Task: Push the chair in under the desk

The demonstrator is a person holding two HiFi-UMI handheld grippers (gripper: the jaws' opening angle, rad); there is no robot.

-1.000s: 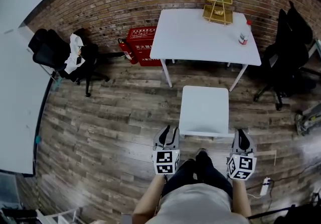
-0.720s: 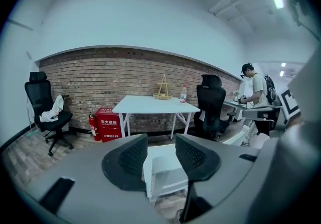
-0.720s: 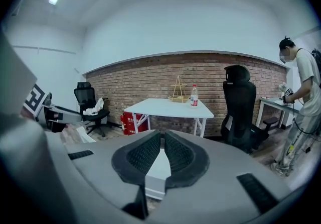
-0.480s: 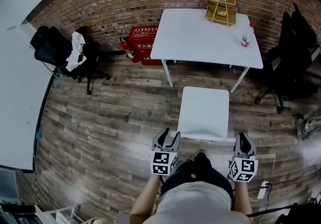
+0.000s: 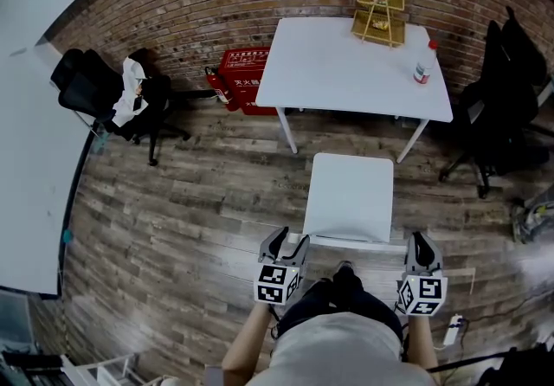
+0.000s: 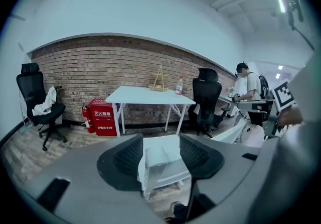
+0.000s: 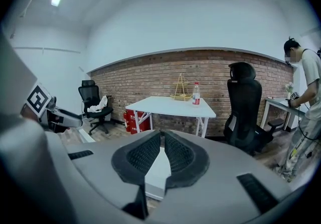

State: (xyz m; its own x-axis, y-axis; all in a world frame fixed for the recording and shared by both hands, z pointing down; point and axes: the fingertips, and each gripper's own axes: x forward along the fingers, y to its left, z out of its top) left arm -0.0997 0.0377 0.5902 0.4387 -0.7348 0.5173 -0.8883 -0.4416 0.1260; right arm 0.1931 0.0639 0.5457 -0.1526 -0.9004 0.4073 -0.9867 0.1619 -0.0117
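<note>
Black office chair (image 5: pixel 498 103) stands right of desk (image 5: pixel 338 64), red box (image 5: pixel 245 79) left

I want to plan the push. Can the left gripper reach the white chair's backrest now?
Probably yes. The left gripper is at the left corner of the backrest, nothing in the way. Its jaws have just been opening; the corner shows in the gap, not pressed.

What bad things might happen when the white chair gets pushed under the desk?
If the chair veers sideways, it may hit a desk leg. A bump might tip the bottle near the desk's right edge, or shake the wooden rack. The right gripper has its jaws shut, so it can only push and may slip off.
</note>
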